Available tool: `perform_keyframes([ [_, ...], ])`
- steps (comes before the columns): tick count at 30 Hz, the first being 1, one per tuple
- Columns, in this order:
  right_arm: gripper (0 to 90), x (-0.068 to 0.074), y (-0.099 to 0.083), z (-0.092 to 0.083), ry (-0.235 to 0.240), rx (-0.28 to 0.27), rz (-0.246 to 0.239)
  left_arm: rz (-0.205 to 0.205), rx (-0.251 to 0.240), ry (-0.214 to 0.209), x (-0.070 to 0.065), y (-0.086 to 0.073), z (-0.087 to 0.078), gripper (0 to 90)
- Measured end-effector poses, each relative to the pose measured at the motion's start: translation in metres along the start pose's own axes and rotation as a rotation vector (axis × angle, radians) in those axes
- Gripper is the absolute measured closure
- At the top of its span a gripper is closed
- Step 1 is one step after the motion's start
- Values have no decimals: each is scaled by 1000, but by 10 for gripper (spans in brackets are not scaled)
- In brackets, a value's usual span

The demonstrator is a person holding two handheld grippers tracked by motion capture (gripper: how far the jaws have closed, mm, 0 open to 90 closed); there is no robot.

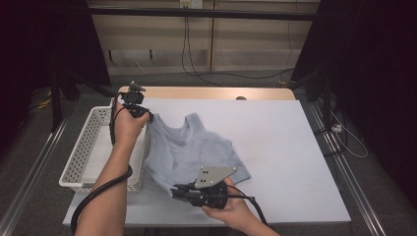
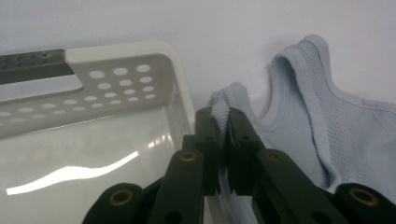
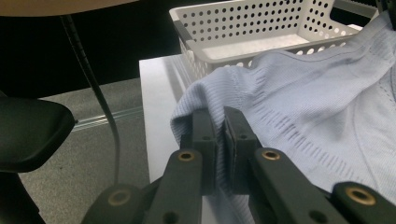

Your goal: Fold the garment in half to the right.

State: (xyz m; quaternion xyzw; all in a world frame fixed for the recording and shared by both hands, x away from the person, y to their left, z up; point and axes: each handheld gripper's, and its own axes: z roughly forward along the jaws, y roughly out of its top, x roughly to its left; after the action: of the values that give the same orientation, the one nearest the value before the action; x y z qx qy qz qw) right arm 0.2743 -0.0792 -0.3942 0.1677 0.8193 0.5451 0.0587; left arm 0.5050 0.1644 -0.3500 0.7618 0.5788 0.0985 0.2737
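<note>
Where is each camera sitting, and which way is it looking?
High view: sits above the person's side, looks forward and down on the table; forearms, hands, left gripper and right gripper show.
Left gripper view: rides the left gripper, looks along its jaws, shut on a strap of the blue tank top, beside the white basket.
Right gripper view: rides the right gripper, jaws shut on the top's hem, looking toward the basket.
All three share the top and basket.

The right gripper (image 3: 220,122) pinches the hem of the top (image 3: 299,107). The top drapes just before the basket (image 3: 252,23).
</note>
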Motion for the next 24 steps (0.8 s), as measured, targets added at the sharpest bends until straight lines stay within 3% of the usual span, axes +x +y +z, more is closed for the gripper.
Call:
perform_keyframes([
  [24,855,-2,1,-4,0,-20,14,-6,9,21,4,-1,-1,849],
])
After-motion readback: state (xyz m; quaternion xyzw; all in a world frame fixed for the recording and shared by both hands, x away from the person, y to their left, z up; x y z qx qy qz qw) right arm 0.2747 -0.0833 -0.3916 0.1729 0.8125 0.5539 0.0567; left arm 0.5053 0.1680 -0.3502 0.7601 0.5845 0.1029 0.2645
